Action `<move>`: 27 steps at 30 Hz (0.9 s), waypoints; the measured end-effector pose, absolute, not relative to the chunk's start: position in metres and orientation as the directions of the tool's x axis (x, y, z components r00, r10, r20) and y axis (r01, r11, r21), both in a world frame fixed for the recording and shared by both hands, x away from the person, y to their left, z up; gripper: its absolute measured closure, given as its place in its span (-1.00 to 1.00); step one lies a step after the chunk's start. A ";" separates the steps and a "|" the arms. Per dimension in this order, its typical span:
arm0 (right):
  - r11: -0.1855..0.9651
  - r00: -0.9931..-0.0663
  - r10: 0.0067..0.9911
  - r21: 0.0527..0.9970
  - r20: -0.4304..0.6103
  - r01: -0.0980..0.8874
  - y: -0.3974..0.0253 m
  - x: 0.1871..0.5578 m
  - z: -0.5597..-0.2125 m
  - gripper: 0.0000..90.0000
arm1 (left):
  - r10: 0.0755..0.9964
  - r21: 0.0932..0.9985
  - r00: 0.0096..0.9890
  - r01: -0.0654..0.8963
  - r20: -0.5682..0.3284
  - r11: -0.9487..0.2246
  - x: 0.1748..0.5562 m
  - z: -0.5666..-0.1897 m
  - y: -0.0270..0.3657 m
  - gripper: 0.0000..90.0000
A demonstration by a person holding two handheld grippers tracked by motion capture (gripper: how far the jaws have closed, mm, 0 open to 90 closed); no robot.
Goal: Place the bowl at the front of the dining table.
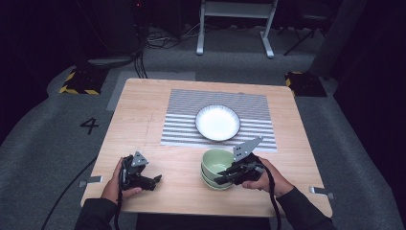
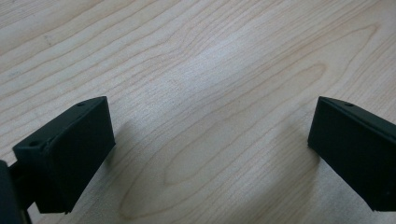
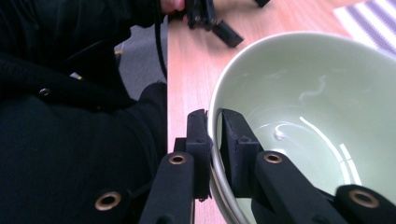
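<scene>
A stack of pale green bowls (image 1: 216,165) stands on the bare wood near the table's front, right of centre. My right gripper (image 1: 222,178) is shut on the near rim of the top green bowl (image 3: 308,93): in the right gripper view (image 3: 215,135) one jaw sits outside the wall and one inside. A white plate (image 1: 217,122) lies on a grey striped placemat (image 1: 182,124) behind the bowls. My left gripper (image 1: 154,181) rests at the front left, open, with bare wood between its jaws (image 2: 210,135).
The wooden table (image 1: 143,110) has free wood at the left and along the front edge. The left gripper (image 3: 210,18) lies far off in the right gripper view. A dark sleeve (image 3: 70,140) lies beside the table edge. Grey floor surrounds the table.
</scene>
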State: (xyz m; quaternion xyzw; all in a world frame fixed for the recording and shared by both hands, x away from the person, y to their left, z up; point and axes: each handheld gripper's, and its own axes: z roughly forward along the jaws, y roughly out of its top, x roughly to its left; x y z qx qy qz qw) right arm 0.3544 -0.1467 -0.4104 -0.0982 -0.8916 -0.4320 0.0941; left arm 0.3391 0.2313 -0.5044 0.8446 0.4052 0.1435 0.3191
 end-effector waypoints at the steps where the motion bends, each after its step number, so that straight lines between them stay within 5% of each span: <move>1: 0.611 -0.967 0.095 0.753 0.237 0.245 -0.146 0.353 -0.409 0.84 | 0.776 0.655 0.631 0.593 -0.016 -0.468 0.339 -0.504 0.231 -0.99; 27: 0.553 -0.981 0.132 0.811 0.142 0.192 -0.152 0.342 -0.405 0.84 | 0.776 0.656 0.630 0.593 -0.016 -0.468 0.339 -0.504 0.231 -0.99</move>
